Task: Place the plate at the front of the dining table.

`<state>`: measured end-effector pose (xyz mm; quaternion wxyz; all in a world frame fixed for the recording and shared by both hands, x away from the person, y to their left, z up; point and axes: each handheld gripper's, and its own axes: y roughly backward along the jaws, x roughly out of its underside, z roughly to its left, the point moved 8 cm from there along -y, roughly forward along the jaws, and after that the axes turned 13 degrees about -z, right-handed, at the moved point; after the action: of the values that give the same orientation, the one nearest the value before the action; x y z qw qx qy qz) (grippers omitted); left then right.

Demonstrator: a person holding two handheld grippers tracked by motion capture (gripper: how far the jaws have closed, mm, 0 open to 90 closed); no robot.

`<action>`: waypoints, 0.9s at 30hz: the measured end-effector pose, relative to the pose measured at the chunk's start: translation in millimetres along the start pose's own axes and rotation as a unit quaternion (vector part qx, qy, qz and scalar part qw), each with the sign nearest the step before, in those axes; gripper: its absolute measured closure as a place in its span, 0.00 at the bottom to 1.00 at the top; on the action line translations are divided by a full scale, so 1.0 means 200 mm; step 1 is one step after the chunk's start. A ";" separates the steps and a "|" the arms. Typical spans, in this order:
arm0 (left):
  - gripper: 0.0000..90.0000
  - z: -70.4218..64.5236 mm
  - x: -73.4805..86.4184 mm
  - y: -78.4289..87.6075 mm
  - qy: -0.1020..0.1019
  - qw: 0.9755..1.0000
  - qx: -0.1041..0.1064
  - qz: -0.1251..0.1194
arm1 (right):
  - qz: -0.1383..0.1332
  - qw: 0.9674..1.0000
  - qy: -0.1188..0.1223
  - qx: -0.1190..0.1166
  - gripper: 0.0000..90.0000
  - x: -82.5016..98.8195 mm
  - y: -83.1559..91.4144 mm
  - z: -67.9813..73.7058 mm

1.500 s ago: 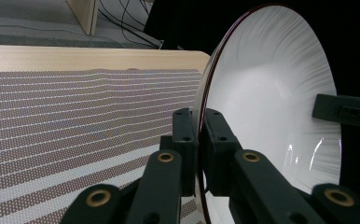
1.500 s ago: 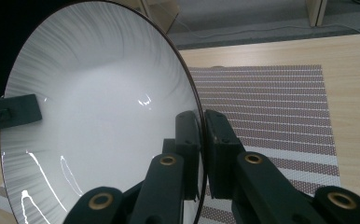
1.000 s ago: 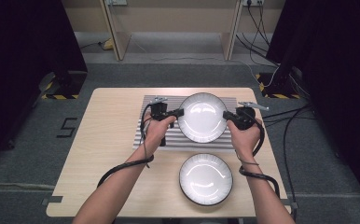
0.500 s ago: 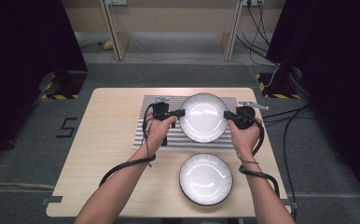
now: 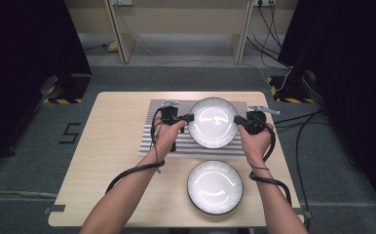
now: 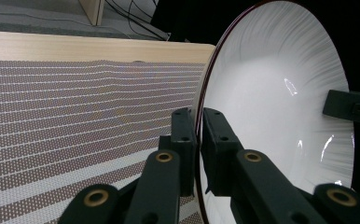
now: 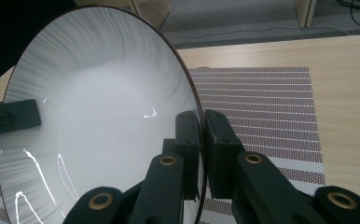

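Note:
A white plate with a dark rim (image 5: 213,122) is held above the striped placemat (image 5: 152,139) by both grippers. My left gripper (image 5: 190,117) is shut on the plate's left rim, and its jaws pinch the thin edge of the plate (image 6: 271,107) in the left gripper view. At the opposite side my right gripper (image 5: 236,119) is shut on the right rim, clamping the plate (image 7: 99,121) in the right gripper view. A second white plate (image 5: 215,186) lies flat on the table (image 5: 113,161) nearer the front edge.
The placemat (image 6: 75,121) lies under the lifted plate, and the same placemat (image 7: 271,107) shows in the right gripper view. Cables trail from both grippers along the forearms. Wooden furniture legs (image 5: 118,34) stand on the floor beyond the table.

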<state>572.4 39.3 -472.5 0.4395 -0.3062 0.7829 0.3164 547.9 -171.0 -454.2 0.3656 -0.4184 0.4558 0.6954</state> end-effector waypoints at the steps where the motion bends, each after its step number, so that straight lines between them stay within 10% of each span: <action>1: 0.93 0.00 0.00 0.00 0.001 1.000 0.000 0.001 | 0.001 1.000 0.001 0.000 0.94 0.00 0.00 0.00; 27: 0.92 0.03 0.04 -0.05 0.007 1.000 -0.010 0.009 | 0.008 1.000 0.008 0.007 0.94 0.02 -0.05 -0.02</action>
<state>579.8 36.8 -483.9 0.4280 -0.3056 0.7857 0.3257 556.1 -171.9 -462.1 0.3595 -0.4176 0.4667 0.6918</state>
